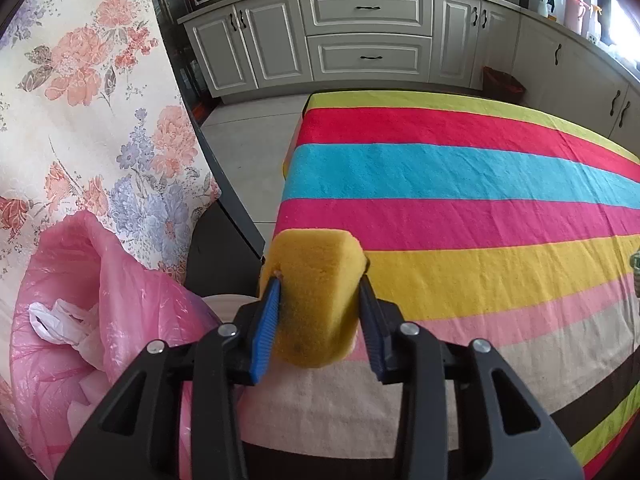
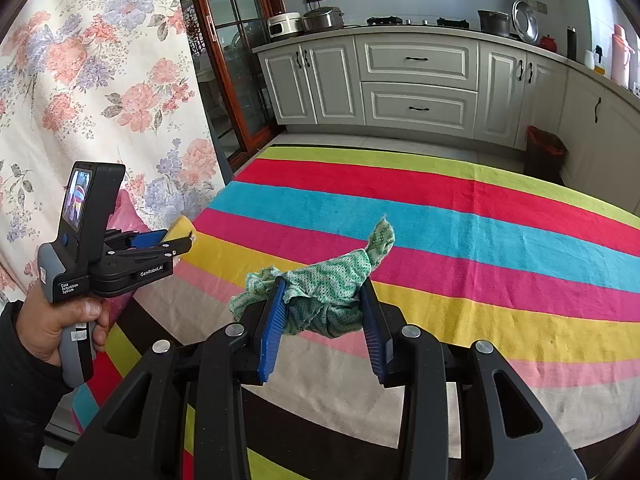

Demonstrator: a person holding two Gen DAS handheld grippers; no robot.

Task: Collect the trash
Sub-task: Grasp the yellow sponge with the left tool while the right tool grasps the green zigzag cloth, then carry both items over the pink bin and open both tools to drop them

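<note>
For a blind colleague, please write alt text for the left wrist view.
The left hand-held gripper squeezes a yellow sponge at the edge of a table covered by a striped cloth. An open pink trash bag sits at lower left; grey kitchen cabinets stand behind.

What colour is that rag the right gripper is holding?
The rag is green with a pale zigzag pattern, clearest in the right wrist view.
</note>
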